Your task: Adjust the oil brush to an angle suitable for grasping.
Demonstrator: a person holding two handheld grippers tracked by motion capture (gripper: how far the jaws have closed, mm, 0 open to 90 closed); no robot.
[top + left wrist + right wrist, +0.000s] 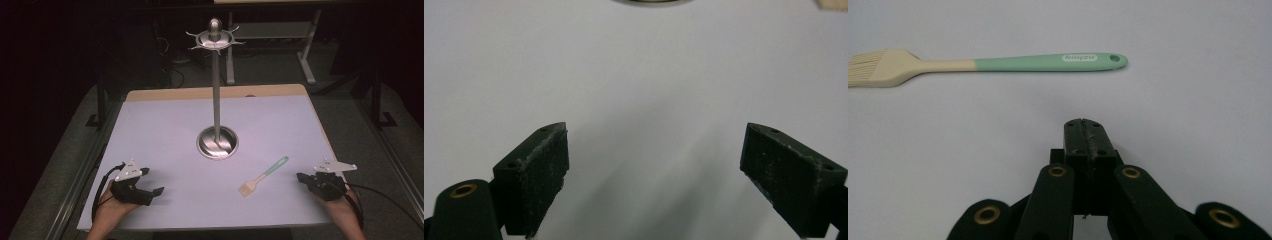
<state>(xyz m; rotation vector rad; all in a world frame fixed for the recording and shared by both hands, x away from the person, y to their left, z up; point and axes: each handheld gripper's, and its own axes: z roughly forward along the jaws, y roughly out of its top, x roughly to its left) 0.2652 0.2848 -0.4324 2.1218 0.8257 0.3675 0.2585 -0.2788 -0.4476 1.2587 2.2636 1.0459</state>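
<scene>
A basting brush (263,176) with a teal handle and cream bristles lies flat on the white table (165,130), right of centre near the front. In the right gripper view the brush (998,64) stretches across just beyond my right gripper (1084,131), whose jaws are pressed together with nothing between them. That right gripper (302,177) rests at the table's front right, a short way right of the brush. My left gripper (159,191) sits at the front left, held by a hand. Its jaws stand wide apart over bare table, with the left gripper (654,150) empty.
A tall metal stand (217,90) with a round base (217,143) and a hooked crown (215,37) rises at the table's middle. Its base edge (651,2) peeks in at the top of the left gripper view. Dark floor and table legs lie beyond.
</scene>
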